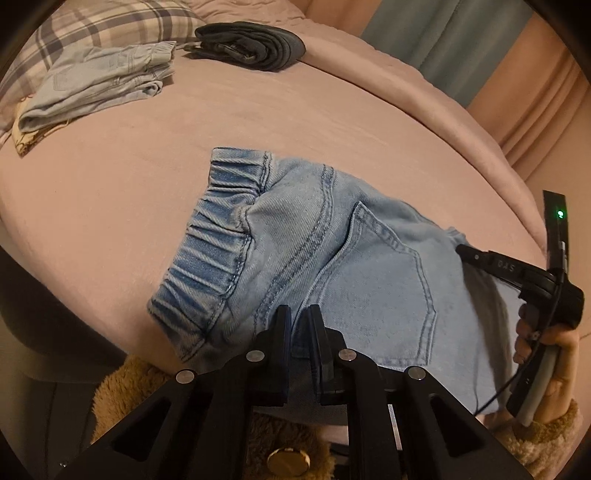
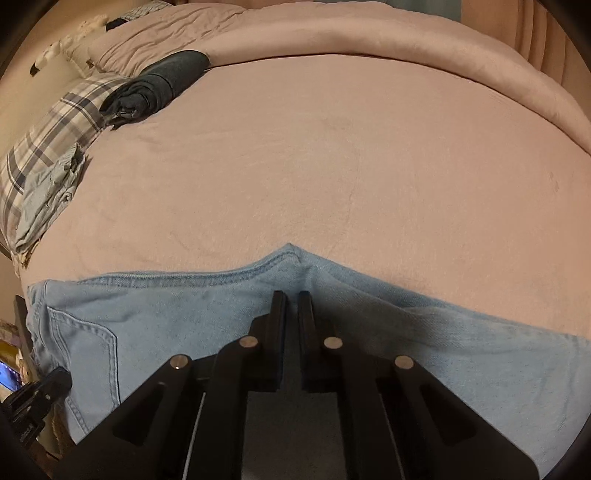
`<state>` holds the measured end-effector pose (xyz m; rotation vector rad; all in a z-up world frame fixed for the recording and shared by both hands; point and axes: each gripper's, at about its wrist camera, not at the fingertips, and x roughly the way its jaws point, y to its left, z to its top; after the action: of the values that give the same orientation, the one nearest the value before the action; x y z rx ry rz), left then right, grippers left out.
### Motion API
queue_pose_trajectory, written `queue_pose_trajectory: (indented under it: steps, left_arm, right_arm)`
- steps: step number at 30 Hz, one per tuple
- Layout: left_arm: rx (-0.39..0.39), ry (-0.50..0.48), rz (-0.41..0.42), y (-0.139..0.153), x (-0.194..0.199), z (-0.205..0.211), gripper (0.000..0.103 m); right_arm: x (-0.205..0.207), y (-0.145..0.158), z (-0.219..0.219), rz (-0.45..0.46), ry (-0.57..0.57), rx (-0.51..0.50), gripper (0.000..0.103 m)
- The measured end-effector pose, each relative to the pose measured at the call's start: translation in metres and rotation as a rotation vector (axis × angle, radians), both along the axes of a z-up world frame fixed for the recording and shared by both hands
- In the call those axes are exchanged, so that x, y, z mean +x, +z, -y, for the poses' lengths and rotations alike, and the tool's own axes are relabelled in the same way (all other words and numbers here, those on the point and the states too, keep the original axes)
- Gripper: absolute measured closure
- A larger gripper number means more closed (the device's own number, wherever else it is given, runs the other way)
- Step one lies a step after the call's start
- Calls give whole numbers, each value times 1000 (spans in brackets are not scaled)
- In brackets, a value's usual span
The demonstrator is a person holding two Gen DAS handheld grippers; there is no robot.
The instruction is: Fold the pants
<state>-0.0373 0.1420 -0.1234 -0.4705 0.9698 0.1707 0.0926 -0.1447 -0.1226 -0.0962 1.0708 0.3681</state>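
Light blue jeans (image 1: 354, 266) lie on the pink bed, folded lengthwise, back pocket up, elastic waistband to the left. My left gripper (image 1: 298, 314) is shut on the near edge of the jeans by the waistband. The other gripper shows at the right of the left wrist view (image 1: 476, 254), held in a hand. In the right wrist view the jeans (image 2: 184, 317) spread across the bottom, crotch point facing away. My right gripper (image 2: 291, 299) is shut on the denim near the crotch.
A folded light denim garment (image 1: 96, 88) and a folded dark pair of pants (image 1: 251, 44) lie at the far left by a plaid pillow (image 1: 92, 26). The pink blanket (image 2: 332, 166) stretches away behind the jeans. A brown plush sleeve (image 1: 140, 384) shows below.
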Motion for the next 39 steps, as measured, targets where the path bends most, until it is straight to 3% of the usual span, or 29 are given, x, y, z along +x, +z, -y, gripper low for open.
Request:
queue_pose_trajectory:
  steps: [5, 8, 10, 11, 12, 14, 16, 19, 23, 29, 35, 39]
  left_arm:
    - [-4, 5, -4, 3, 0, 4, 89]
    - [-40, -6, -5, 14, 1, 6, 88]
    - [-7, 2, -1, 29, 3, 15, 88]
    - [13, -13, 23, 40, 4, 25, 87]
    - [16, -34, 41, 47, 6, 32, 83]
    - [0, -81, 76, 62, 12, 49, 64]
    - [-35, -126, 124, 74, 16, 70, 32]
    - [-81, -201, 166, 80, 25, 102, 29]
    - [-104, -289, 135, 73, 49, 143, 29]
    - [-92, -343, 79, 57, 68, 177, 29]
    - [-79, -361, 67, 43, 71, 193, 29]
    - [-102, -326, -31, 10, 75, 187, 29]
  right_arm:
    - [-9, 6, 3, 8, -33, 19, 99]
    - [-25, 21, 16, 21, -72, 27, 88]
    - [-41, 39, 34, 80, -98, 42, 62]
    - [-50, 51, 46, 114, -117, 59, 57]
    - [-58, 59, 57, 137, -134, 76, 52]
    - [-69, 71, 79, 166, -168, 101, 47]
    - [-83, 82, 109, 197, -229, 103, 33]
    - [-102, 92, 157, 256, -369, 77, 26]
    - [-117, 95, 213, 274, -545, 65, 23]
    - [-133, 90, 263, 276, -683, 91, 20]
    - [-143, 80, 296, 249, -801, 75, 18]
    - [-150, 78, 311, 239, -857, 89, 18]
